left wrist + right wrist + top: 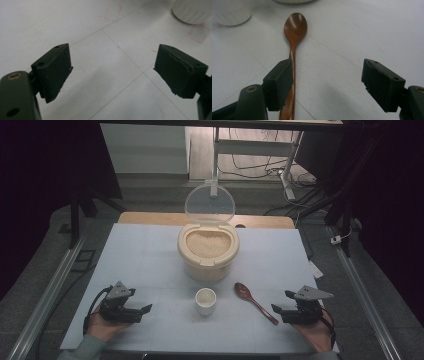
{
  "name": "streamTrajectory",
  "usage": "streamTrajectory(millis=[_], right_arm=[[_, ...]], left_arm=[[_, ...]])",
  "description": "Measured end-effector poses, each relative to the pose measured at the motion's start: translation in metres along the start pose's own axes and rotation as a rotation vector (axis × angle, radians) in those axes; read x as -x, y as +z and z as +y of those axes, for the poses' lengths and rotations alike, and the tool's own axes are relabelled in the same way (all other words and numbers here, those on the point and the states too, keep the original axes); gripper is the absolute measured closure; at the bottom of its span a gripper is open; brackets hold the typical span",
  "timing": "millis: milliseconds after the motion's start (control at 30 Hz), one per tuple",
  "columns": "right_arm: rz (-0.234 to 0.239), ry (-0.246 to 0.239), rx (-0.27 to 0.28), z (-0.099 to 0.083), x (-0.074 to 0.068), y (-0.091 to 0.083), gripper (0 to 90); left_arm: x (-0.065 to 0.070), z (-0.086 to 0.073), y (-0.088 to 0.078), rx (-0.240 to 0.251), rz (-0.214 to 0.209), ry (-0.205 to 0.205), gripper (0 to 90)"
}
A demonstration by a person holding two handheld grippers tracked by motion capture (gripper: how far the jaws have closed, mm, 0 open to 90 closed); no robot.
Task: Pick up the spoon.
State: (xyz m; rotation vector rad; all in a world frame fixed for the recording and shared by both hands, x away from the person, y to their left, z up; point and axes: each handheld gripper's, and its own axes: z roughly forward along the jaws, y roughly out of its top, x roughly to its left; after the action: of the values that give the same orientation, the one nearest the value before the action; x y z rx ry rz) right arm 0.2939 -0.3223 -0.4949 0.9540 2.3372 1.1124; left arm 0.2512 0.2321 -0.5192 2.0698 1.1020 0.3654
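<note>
So the bench (150, 250) has a pale, whitish top with thin grid lines running across it, plus a few faint red marks you can spot in the left gripper view. A strip of wood-coloured edge shows along the far side. Sitting on it around the middle is a cream rice container (208, 254) with its clear lid flipped up, full of white grains. Just in front of that is a small white cup (205, 300). To the right of the cup a brown wooden spoon (255, 302) lies flat, bowl pointing toward the container, handle angled back toward the near right.
</note>
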Motion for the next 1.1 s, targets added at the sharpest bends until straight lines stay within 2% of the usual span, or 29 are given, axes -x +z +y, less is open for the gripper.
streamTrajectory(millis=[500, 733, 867, 900, 1033, 1100], right_arm=[[-0.014, -0.002, -0.019, 0.001, 0.0, -0.001, 25.3], [0.001, 0.001, -0.024, 0.005, -0.001, -0.002, 27.0], [0.004, 0.001, -0.031, 0.013, -0.003, -0.006, 28.3], [0.008, -0.002, -0.05, 0.023, -0.004, -0.01, 29.2], [0.025, 0.008, -0.087, 0.037, -0.006, -0.011, 30.1], [0.031, 0.007, -0.123, 0.045, -0.007, -0.009, 30.2]], left_arm=[[0.0, -0.002, 0.0, -0.003, 0.018, 0.003, 14.1], [0.0, -0.002, 0.0, -0.004, 0.02, 0.006, 14.0], [0.001, -0.002, -0.001, -0.002, 0.021, 0.009, 14.1], [0.0, -0.003, -0.001, 0.0, 0.02, 0.008, 14.1], [0.0, -0.003, -0.002, 0.002, 0.019, 0.01, 14.1], [0.0, -0.004, -0.002, 0.001, 0.017, 0.011, 14.1]])
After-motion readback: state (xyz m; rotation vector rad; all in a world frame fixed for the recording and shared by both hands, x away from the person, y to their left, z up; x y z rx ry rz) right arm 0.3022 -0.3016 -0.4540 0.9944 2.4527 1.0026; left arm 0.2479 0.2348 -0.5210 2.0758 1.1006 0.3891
